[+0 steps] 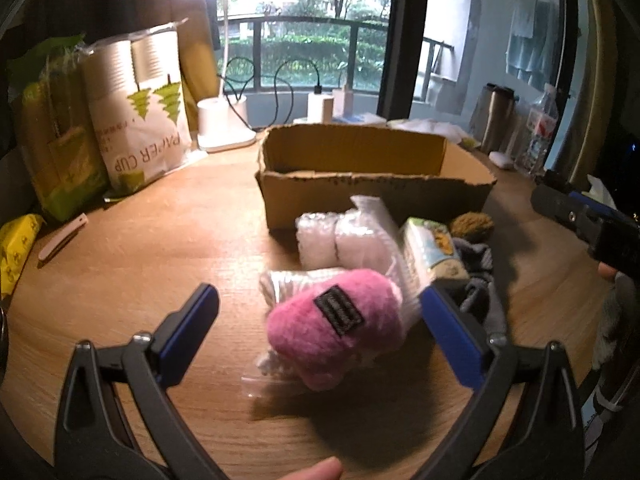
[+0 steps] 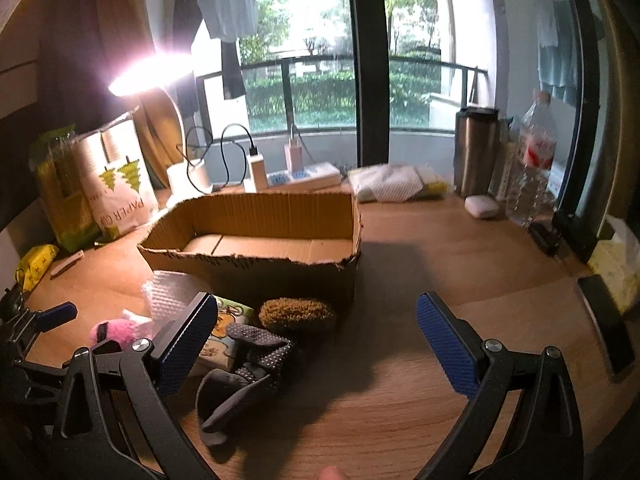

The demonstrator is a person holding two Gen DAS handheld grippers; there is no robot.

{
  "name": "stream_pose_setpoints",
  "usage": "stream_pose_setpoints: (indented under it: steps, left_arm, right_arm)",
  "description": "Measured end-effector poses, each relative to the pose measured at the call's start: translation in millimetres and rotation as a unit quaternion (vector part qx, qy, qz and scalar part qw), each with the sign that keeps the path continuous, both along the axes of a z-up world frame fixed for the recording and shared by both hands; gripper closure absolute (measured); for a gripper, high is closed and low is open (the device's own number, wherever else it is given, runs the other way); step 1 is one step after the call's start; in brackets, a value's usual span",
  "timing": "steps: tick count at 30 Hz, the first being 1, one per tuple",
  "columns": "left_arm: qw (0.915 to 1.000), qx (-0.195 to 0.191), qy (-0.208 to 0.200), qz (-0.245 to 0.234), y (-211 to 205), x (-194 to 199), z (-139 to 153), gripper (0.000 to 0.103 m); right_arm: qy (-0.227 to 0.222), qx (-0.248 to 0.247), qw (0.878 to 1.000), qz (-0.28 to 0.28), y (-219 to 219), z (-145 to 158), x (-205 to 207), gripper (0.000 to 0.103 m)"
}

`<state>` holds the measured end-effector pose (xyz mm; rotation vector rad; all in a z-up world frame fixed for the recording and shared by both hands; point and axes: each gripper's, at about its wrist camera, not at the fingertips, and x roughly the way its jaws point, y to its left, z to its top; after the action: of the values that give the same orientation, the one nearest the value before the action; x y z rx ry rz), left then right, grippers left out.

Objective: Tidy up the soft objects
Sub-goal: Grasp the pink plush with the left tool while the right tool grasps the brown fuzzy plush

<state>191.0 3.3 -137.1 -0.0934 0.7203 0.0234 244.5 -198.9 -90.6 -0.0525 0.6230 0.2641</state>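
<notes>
Pink plush (image 1: 336, 326), seemingly lengthwise toward box (image 1: 360, 196)

I see a fuzzy pink cloth toy (image 1: 334, 326) on a smooth, shiny wood bench (image 1: 160, 240). The box (image 2: 256, 248) is rough brown cardboard. My claw pads (image 2: 444, 344) look like bumpy blue rubber, and the cup (image 2: 476, 152) is dull metal.

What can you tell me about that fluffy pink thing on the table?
The pink plush looks like a soft, fuzzy pad with a small dark rectangular patch sewn on top. It lies tilted on clear plastic bags on the wooden table, between the open fingers of the left gripper, which do not touch it.
</notes>
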Motion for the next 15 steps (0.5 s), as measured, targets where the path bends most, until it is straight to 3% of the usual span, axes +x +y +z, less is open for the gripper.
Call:
stream_pose_setpoints:
  steps: [7, 15]
  left_arm:
    - [0.9998, -0.009, 0.018, -0.005, 5.1, 8.7, -8.2, 0.002]
    - [0.999, -0.027, 0.034, -0.012, 8.7, 6.0, -14.9, 0.022]
  right_arm:
    - [0.038, 0.012, 0.999, 0.008, 3.6, -19.8, 28.5, 0.002]
    - [0.07, 0.023, 0.997, 0.022, 10.5, -37.9, 53.0, 0.002]
